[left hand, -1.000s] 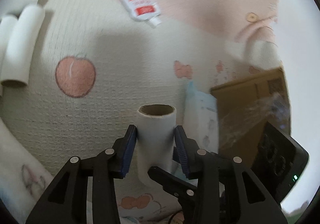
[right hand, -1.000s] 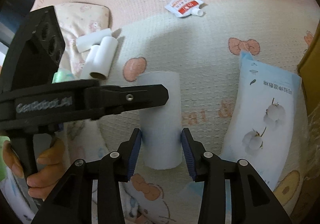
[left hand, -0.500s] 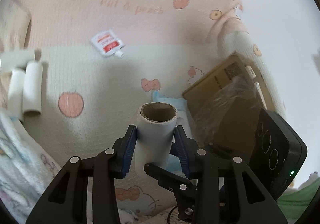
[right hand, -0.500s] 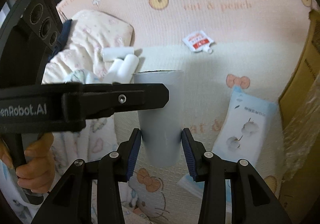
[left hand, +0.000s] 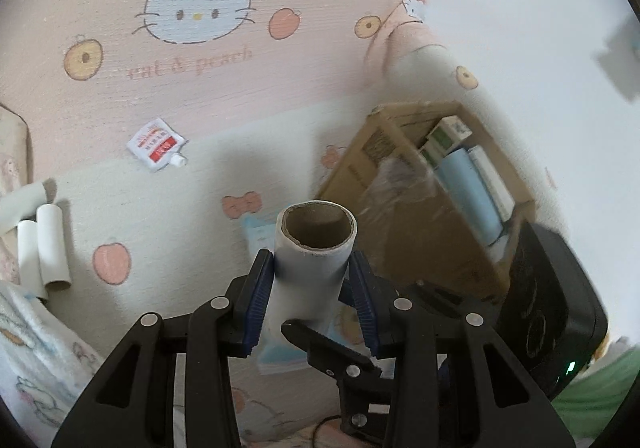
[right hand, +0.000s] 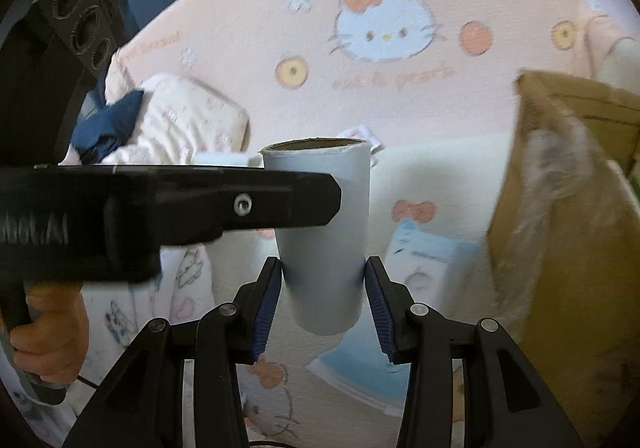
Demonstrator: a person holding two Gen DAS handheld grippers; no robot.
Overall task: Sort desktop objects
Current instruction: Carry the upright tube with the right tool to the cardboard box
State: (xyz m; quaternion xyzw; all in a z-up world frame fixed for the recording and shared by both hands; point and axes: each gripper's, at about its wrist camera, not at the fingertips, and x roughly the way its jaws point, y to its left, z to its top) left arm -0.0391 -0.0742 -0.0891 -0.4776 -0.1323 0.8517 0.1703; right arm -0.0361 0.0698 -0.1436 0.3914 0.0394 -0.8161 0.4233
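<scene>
Cardboard tube (left hand: pixel 312 260), white outside and brown inside, is held off the blanket (left hand: pixel 180 208) with its open end up and tilted slightly. Both tools have it at once.

Left gripper (left hand: pixel 310 256): its blue-padded fingers (left hand: pixel 260 288) are set at a medium width and press on opposite sides of the tube, below the open rim. In the right wrist view one black finger of this tool crosses in front of the tube's upper half, and a hand (right hand: pixel 48 332) grips the handle at the lower left edge.

Right gripper (right hand: pixel 323 262): its fingers (right hand: pixel 266 300) stand at a medium width on either side of the tube's lower half, with the pad tips touching the wall. They have just been easing apart, and the tube remains between them. One of these fingers (left hand: pixel 320 340) shows in the left wrist view just under the tube.

Beyond the tube:
- A pale blue pack (right hand: pixel 432 260) lies flat on the blanket below and to the right of the tube.
- A cardboard box (left hand: pixel 352 172) stands open to the right, with clear film (left hand: pixel 400 176) hanging over its near edge. A blue pack and some cartons (left hand: pixel 468 192) stand inside it.
- A red and white spouted pouch (left hand: pixel 157 144) lies flat, well apart on the far left.
- Several more white tubes (left hand: pixel 52 244) lie side by side at the left edge.

The right wrist view is blurred toward the box side, so detail there cannot be read.
</scene>
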